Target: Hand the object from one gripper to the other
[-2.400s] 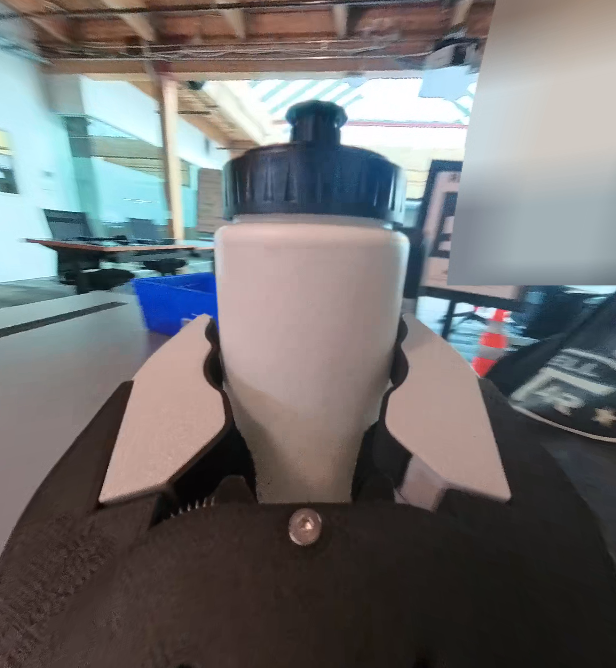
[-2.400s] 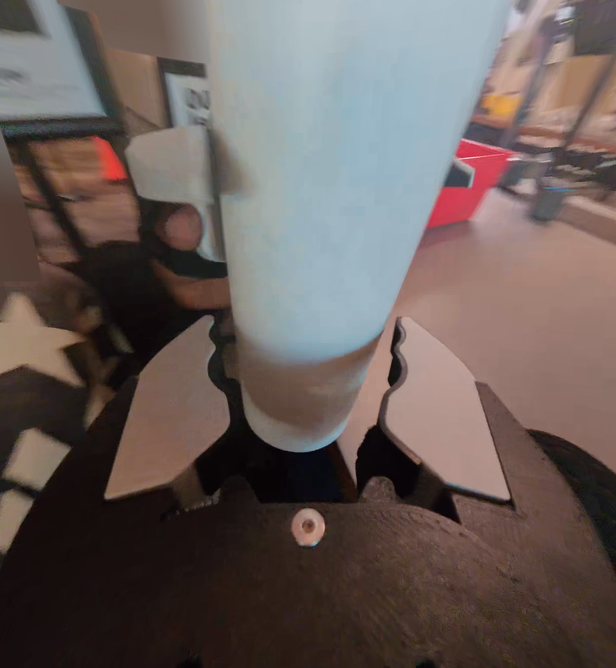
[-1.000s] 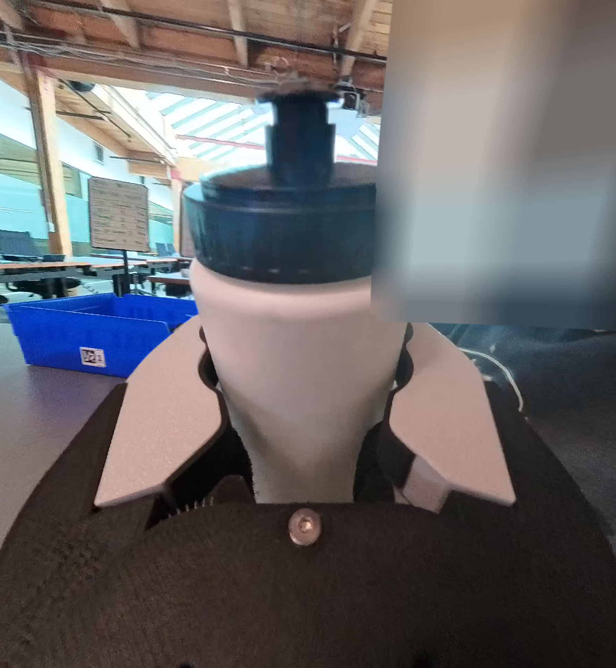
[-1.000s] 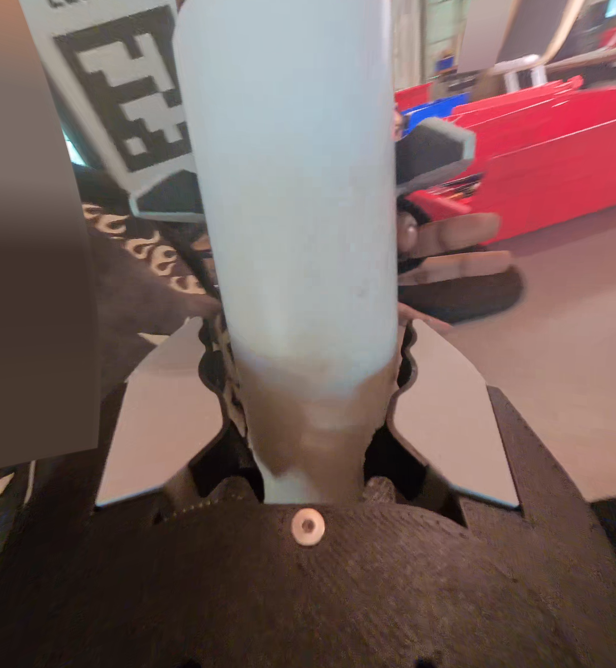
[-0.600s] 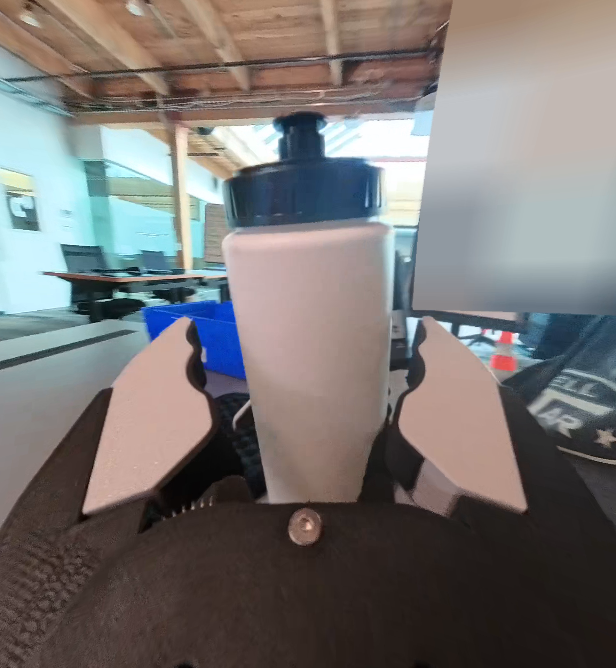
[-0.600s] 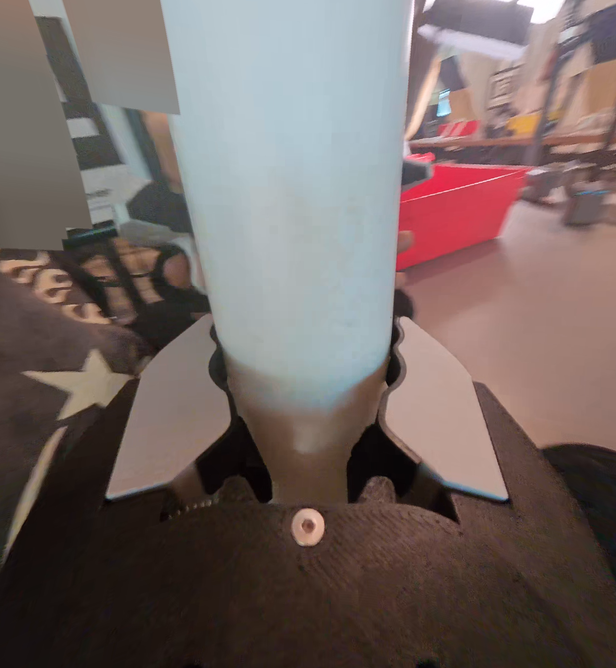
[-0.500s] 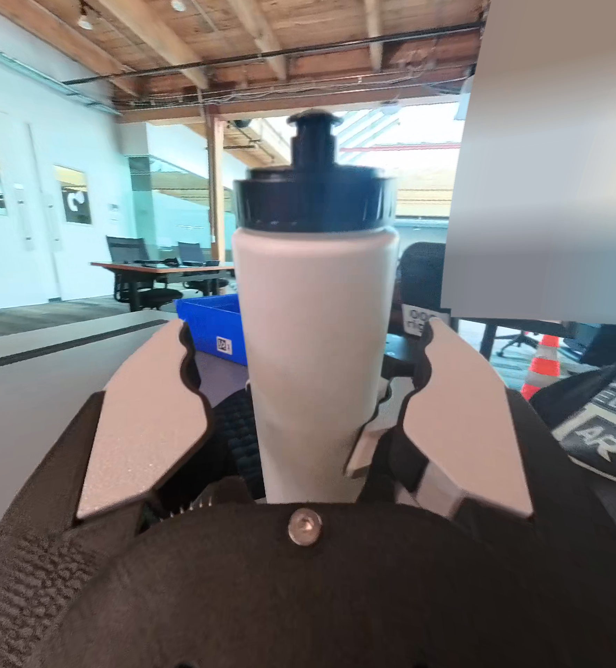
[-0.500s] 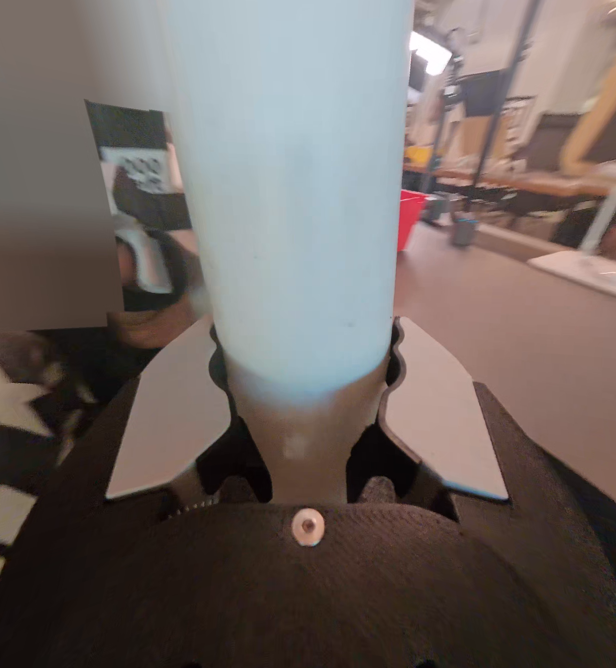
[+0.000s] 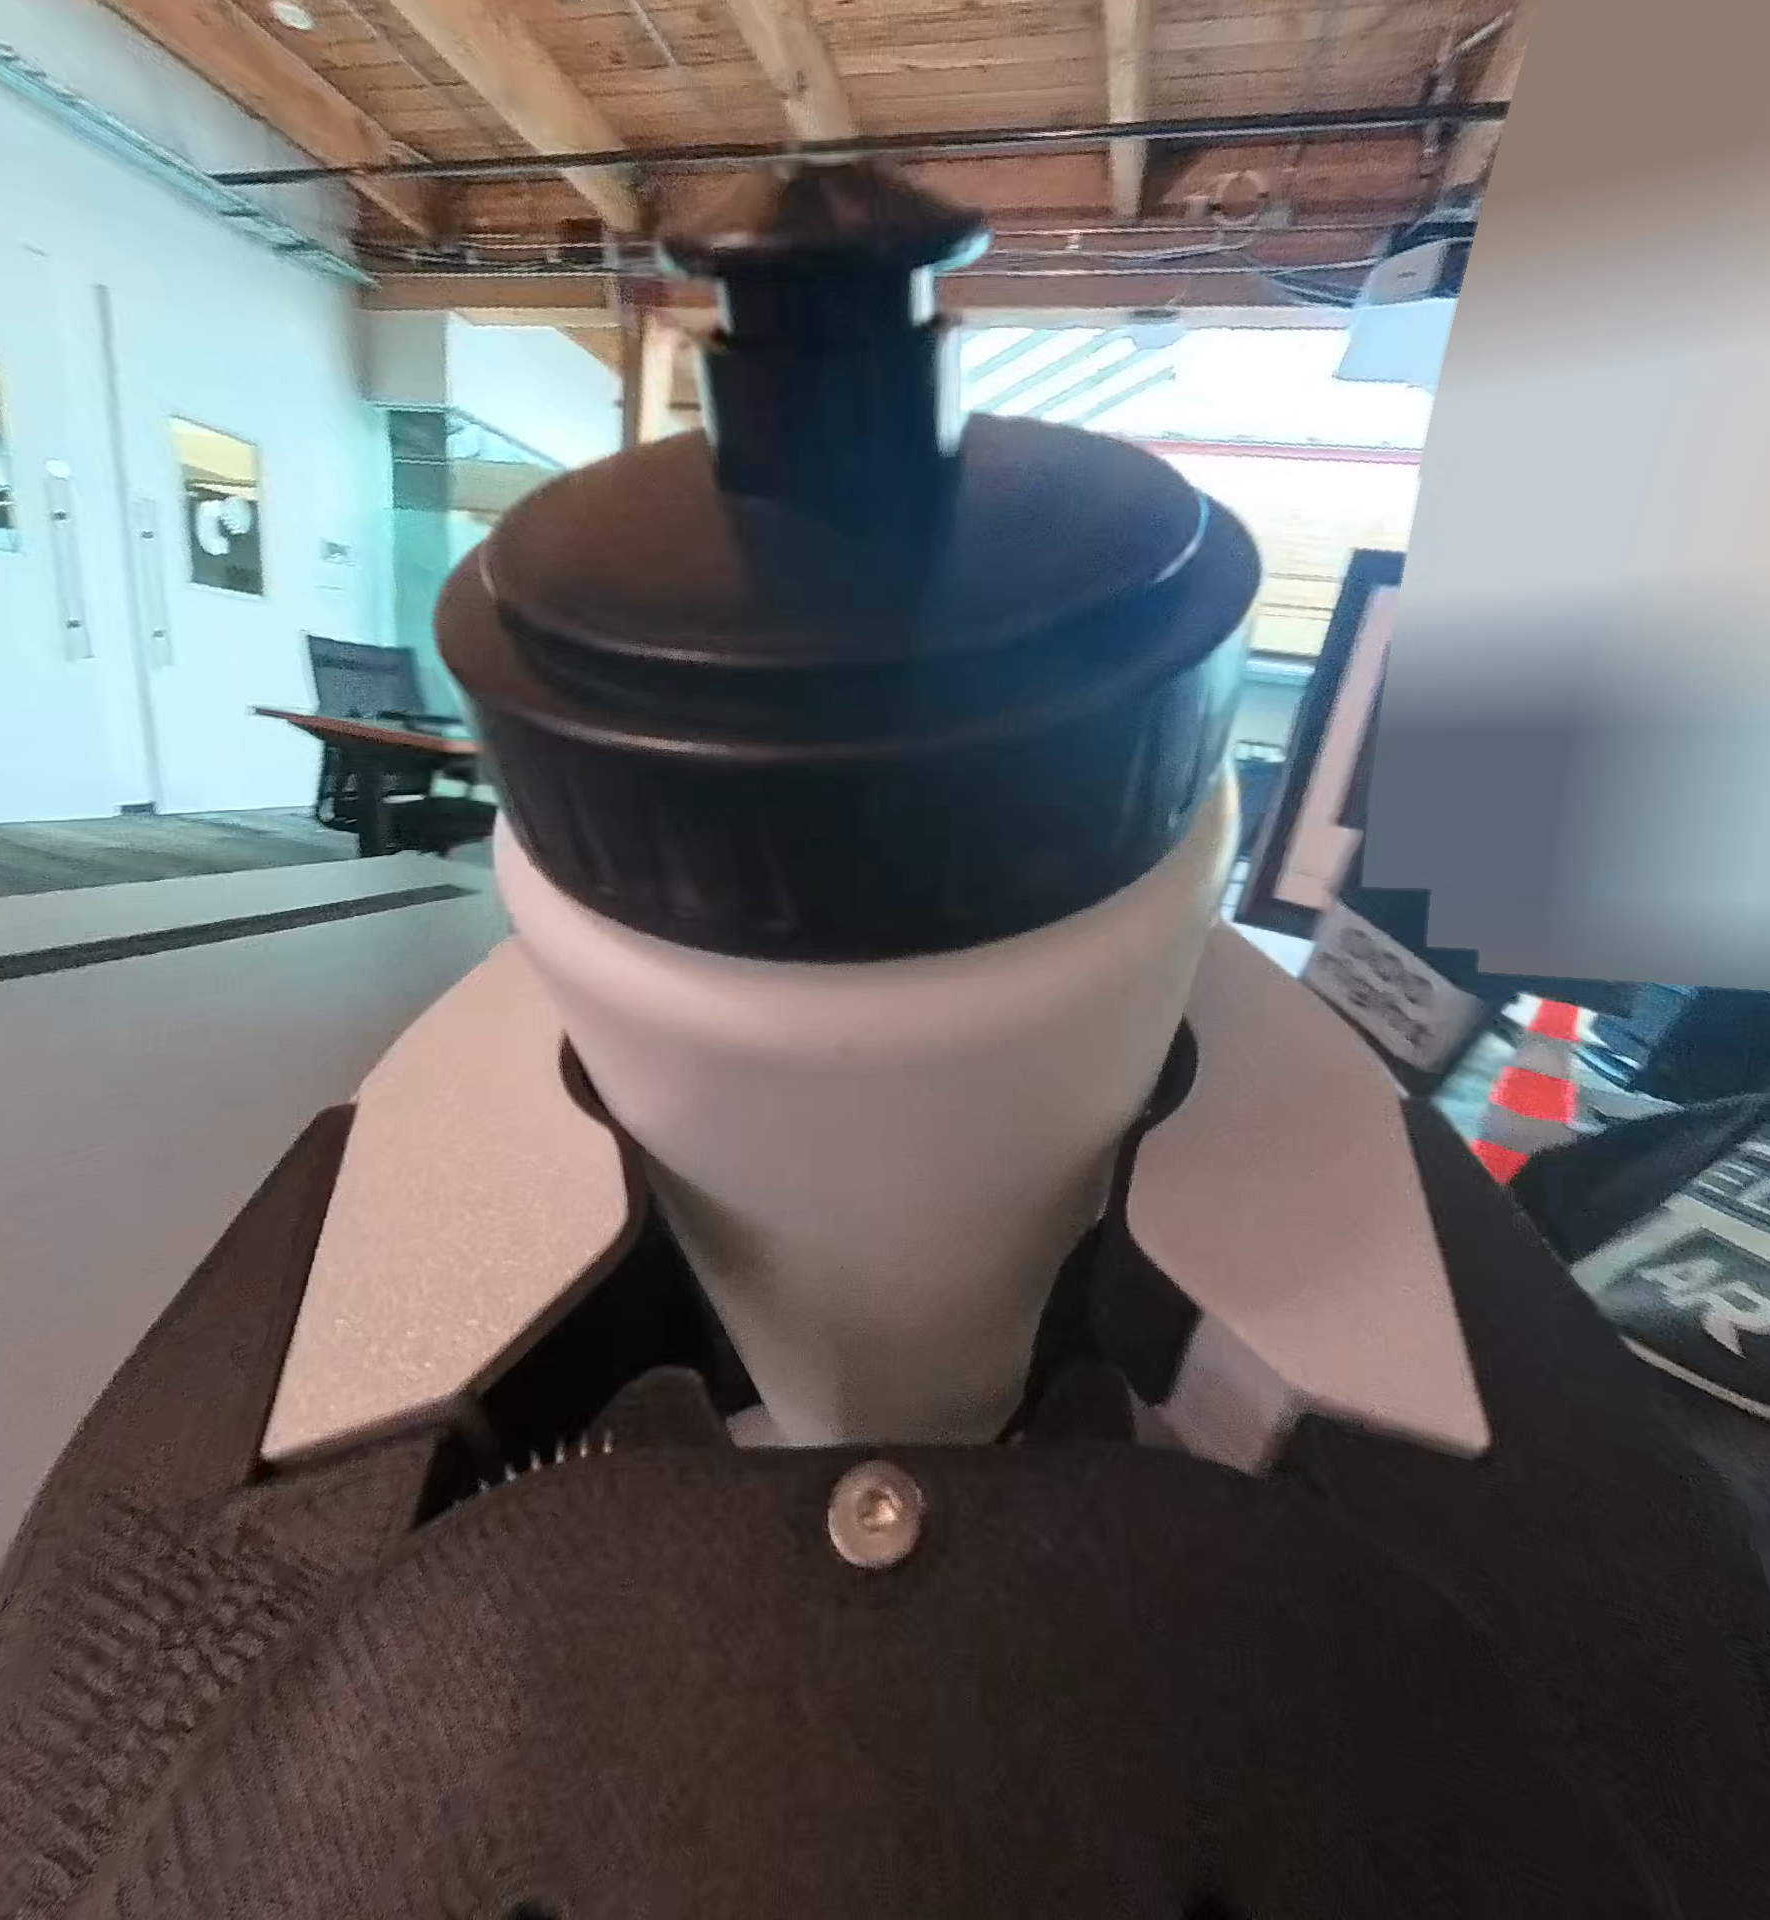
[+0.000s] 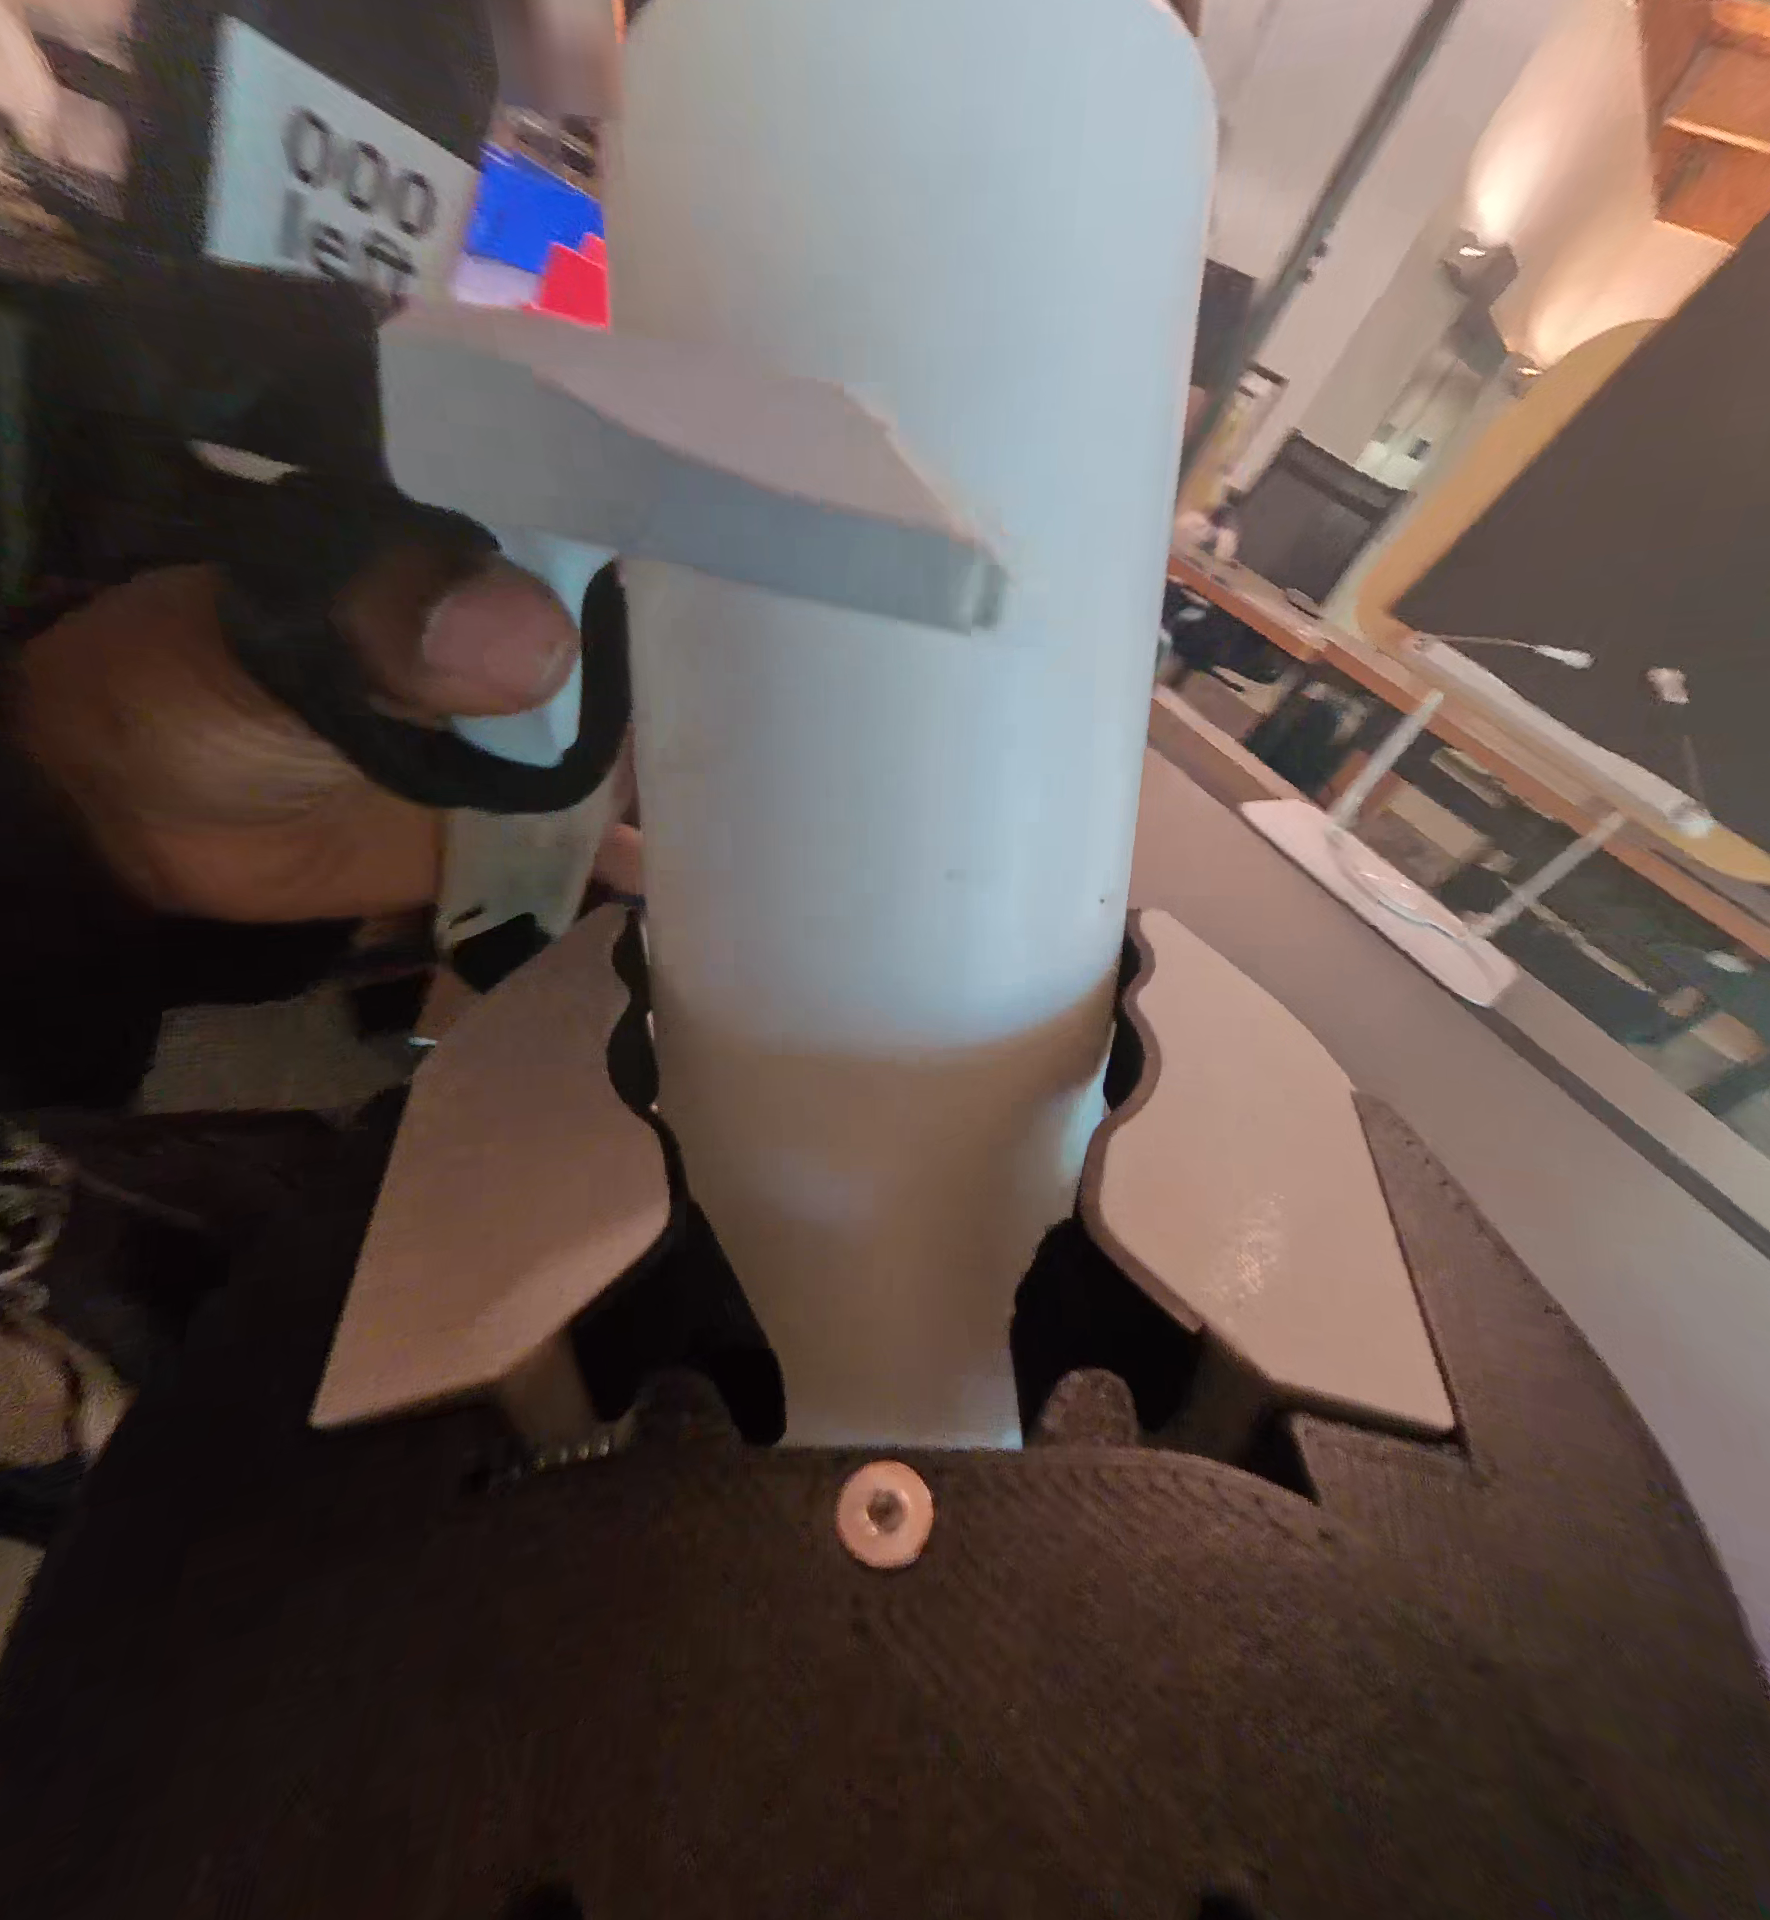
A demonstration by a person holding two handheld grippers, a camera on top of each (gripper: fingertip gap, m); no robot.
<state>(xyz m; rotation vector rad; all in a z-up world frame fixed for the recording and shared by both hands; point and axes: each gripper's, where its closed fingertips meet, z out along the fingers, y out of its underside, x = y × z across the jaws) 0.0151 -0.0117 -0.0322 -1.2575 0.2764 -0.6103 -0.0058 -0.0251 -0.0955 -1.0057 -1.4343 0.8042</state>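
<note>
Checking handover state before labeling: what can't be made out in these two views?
1. Left wrist view: whether the jaws of the left gripper press the bottle or only flank it; blur hides the contact.
2. Right wrist view: the black cap, cut off by the top edge.
3. Both views: the bottle's base, behind each gripper's body.
4. Left wrist view: the right gripper, clamped on the bottle, is hidden.
</note>
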